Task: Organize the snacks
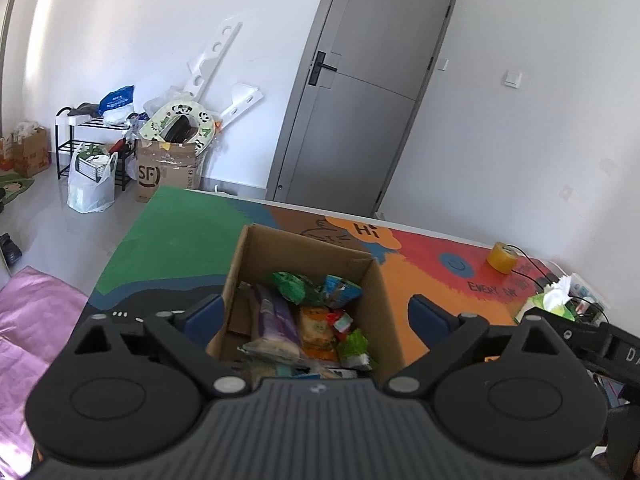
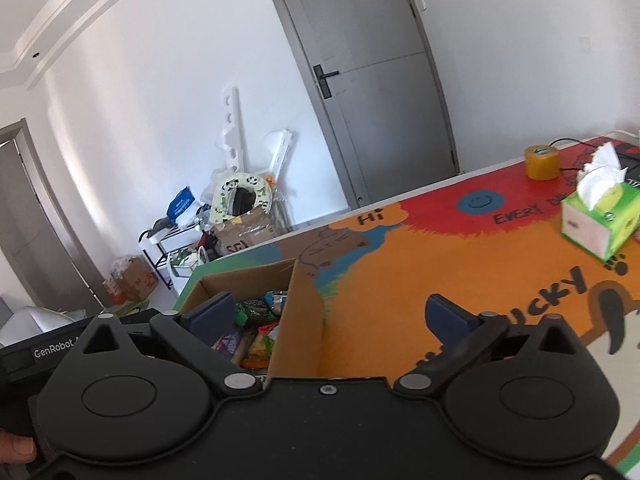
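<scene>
The box stands open near the left end of the table, and the snacks lie heaped loose inside it, which looks like the sorted state or close to it; no packet shows on the bare mat around it. The left gripper hangs over the box mouth with its fingers spread wide, straddling the opening and gripping nothing, probably placed to reach in. The right gripper sits just beside the box's right wall, fingers likewise wide apart and empty, one over the box and one over the mat. The packets are a jumble: a purple wrapper, a green crinkled bag, orange and red pieces, tilted against one another. Tape and tissues stand well apart at the far right
</scene>
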